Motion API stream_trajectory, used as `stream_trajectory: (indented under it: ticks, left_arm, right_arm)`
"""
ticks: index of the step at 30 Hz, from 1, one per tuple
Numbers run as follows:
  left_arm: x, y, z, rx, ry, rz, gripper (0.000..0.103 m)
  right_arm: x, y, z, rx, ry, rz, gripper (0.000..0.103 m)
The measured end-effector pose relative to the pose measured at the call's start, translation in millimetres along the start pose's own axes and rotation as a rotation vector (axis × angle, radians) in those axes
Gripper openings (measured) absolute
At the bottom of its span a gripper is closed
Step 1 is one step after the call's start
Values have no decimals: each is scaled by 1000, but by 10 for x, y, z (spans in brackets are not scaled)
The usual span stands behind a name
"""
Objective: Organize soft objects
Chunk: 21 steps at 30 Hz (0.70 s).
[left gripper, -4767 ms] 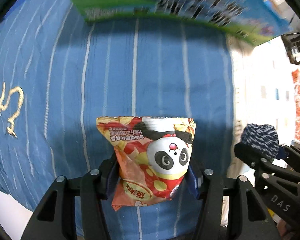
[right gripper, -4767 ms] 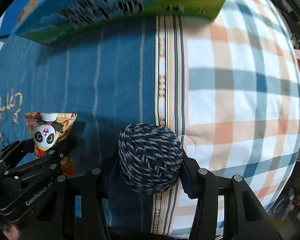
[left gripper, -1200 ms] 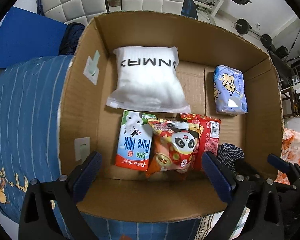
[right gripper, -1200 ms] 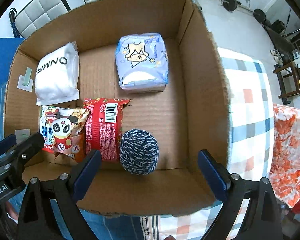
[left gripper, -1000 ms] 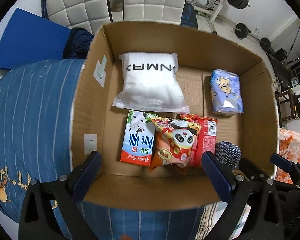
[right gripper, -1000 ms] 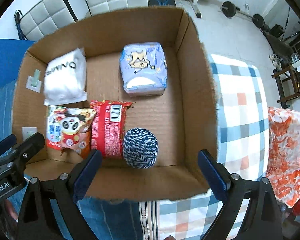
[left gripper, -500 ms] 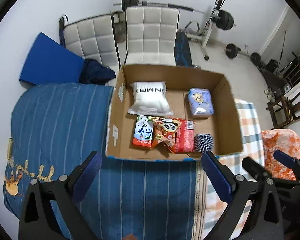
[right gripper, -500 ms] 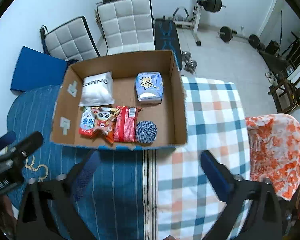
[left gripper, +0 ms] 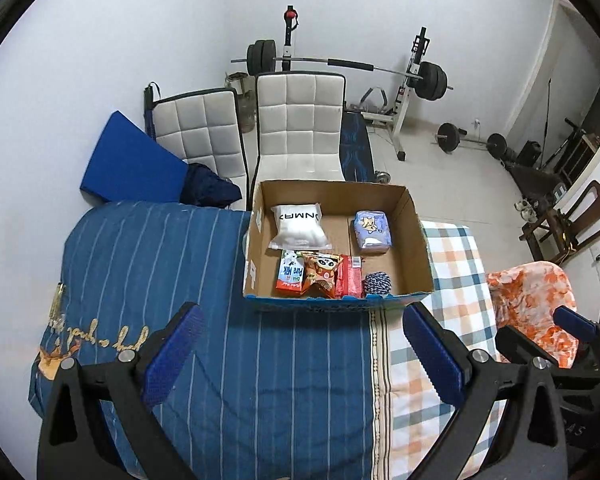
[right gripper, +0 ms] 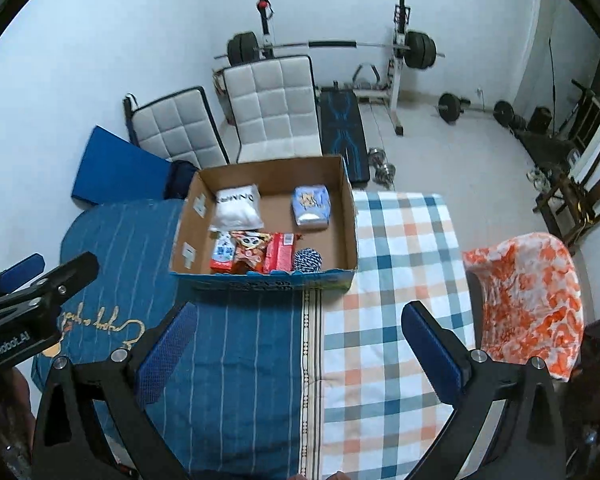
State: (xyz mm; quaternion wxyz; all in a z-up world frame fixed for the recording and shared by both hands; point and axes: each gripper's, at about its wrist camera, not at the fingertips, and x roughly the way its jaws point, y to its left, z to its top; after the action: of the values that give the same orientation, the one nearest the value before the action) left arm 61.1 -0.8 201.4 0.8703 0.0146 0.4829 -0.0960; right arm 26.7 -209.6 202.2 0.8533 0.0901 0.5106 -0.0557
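On the bed, across the seam where the blue striped cover (left gripper: 228, 320) meets the checked cover (right gripper: 396, 264), stands one open cardboard box (left gripper: 416, 240), plain brown inside with a blue printed front edge. It holds six soft items, one of each. Back row: a white pillow pack (left gripper: 299, 226) with dark lettering, and to its right, apart from it, a pale blue tissue pack (left gripper: 371, 230) with a cartoon print. Front row, left to right, packed side by side: a red and white milk snack pouch (left gripper: 290, 272), an orange panda snack bag (left gripper: 321, 271) partly overlapping its neighbours, a red snack packet (left gripper: 350, 276), and a blue and white yarn ball (left gripper: 377, 284) against the front wall. The right part of the box floor is bare cardboard. Both tools are raised well above and in front of the box, touching none of it. The left gripper (left gripper: 304, 354) has its blue-padded jaws spread wide with nothing between them; the box appears beyond them, centred in the gap. The right gripper (right gripper: 300, 350) is likewise spread wide and holds nothing, with the box beyond and toward its left jaw. Behind the bed: two white quilted chairs (left gripper: 300, 120), one weight bench (right gripper: 342, 132), one loaded barbell (left gripper: 348, 65).
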Motion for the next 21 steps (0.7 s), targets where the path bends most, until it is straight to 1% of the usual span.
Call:
stream_trajectory:
  ticks: [4,9,15,21]
  left_arm:
    - [-165,15,-92,-10,18,-23,102]
    - [-349,-16,-213,0,26,-27,102]
    - [-528,-34,-235,3,-8,-17,102]
    - [-567,-56,-225,6,-27,-12,102]
  right_arm:
    - [-280,60,-63,-15,-9,7,103]
    - [-504,92,-124,-24,-19,5,103]
    - [-609,105,-150,-27,-24,8,103]
    - [-648,105,-137,-26,-32,3,103]
